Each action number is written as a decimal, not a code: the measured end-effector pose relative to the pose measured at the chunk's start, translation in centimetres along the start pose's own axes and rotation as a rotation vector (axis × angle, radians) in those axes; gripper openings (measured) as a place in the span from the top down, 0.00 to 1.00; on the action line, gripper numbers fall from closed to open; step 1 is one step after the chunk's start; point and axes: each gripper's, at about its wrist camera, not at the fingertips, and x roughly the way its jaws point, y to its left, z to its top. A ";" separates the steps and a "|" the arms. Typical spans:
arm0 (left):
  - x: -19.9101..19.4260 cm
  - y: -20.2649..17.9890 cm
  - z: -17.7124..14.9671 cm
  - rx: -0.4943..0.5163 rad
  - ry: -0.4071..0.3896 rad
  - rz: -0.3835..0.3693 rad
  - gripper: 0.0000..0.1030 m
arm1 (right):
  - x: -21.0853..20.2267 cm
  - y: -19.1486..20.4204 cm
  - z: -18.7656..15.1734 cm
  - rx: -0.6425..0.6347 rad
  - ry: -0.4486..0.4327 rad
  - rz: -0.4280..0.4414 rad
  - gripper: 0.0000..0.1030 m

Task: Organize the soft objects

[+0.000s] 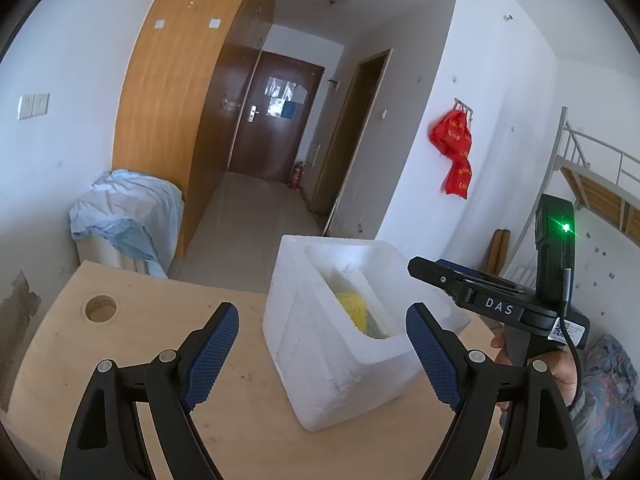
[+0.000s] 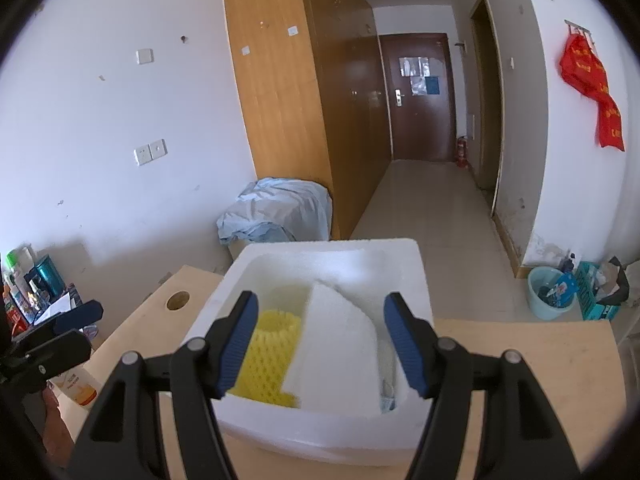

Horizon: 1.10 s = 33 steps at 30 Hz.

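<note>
A white foam box [image 2: 320, 432] stands on a light wooden table [image 2: 540, 380], and the soft things lie inside it. A yellow foam net [image 2: 272, 356] rests in the left part of the box, and a white foam sheet [image 2: 340, 352] leans beside it, touching it on its right side. Both sit just in front of the right gripper [image 2: 320, 340], between and a little beyond its blue pads [image 2: 240, 340]. The jaws of this gripper are spread apart and the pads press on nothing; the sheet and the net lie free in the box.

In the left wrist view the same box [image 1: 320, 380] stands ahead of the left gripper [image 1: 322, 356], between its two fingers but further out, and only a small part of the yellow net [image 1: 354, 312] shows inside. The left gripper is also spread wide and pinches nothing. To its right a hand [image 1: 560, 372] holds the black handle of the other tool.

Left of the box, the table has a round hole [image 1: 100, 309]. Beyond the table a pale blue cloth [image 2: 276, 210] covers something on the floor next to a wooden wardrobe [image 2: 288, 100]. A red bag [image 1: 454, 148] hangs on the wall at the right.
</note>
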 end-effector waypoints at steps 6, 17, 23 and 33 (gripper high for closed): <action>-0.2 -0.2 -0.2 0.011 0.000 0.008 0.16 | -0.8 0.4 -0.3 0.007 0.003 -0.001 0.33; -2.7 -1.0 -1.4 0.018 0.003 0.027 0.16 | -3.7 2.3 -2.2 -0.024 0.022 -0.025 0.32; -4.2 -1.6 -2.2 0.029 0.013 0.040 0.16 | -5.3 2.6 -3.7 0.009 0.018 -0.026 0.23; -5.9 -2.3 -3.4 0.046 0.002 0.083 0.12 | -7.0 3.1 -4.9 0.035 -0.006 -0.060 0.06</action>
